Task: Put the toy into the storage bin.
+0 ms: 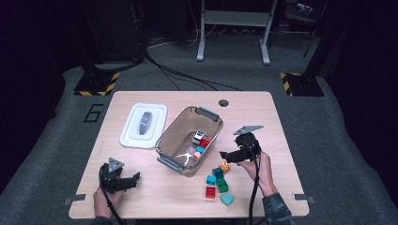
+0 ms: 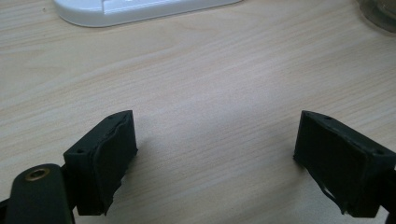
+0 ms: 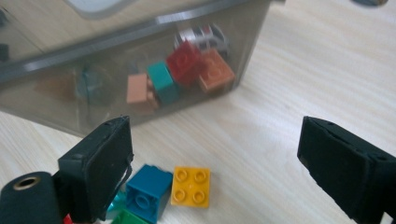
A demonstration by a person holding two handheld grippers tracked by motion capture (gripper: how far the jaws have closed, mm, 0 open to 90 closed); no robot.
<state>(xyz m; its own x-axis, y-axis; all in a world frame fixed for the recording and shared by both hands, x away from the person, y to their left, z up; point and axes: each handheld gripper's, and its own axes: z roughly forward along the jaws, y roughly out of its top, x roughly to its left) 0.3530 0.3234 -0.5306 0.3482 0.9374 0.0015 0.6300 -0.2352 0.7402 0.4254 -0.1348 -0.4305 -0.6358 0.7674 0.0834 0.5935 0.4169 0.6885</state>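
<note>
2 grippers are in play over a wooden table (image 1: pixel 141 192), and the work in hand looks like clearing loose toy bricks into the smoky plastic box (image 1: pixel 174 125). The box stands open near the middle of the table, its white lid (image 1: pixel 143 125) lying flat just beside it on the far left. Several bricks already sit inside the box at its near end, seen through the wall in the right gripper view: a red one (image 3: pixel 186 58), an orange one (image 3: pixel 215 70), a teal one and a pink one.

A small cluster of bricks lies on the table just outside the box's near corner. The right gripper (image 1: pixel 229 155) hangs over that cluster with its jaws spread wide and nothing between them. In its own view a yellow brick (image 3: pixel 191 186) lies flat, studs up, touching a blue brick (image 3: pixel 147 191) on its left; both sit low between the jaws, nearer the left one.

The left gripper (image 1: pixel 133 179) rests near the table's front left corner, well apart from the bricks, jaws released over bare wood.

My judgement: this is the reach before a pick. The next move calls for lowering the right gripper so its jaws straddle the yellow brick alone, closing on its flat sides without catching the blue neighbour, then lifting clear of the box's rim.
</note>
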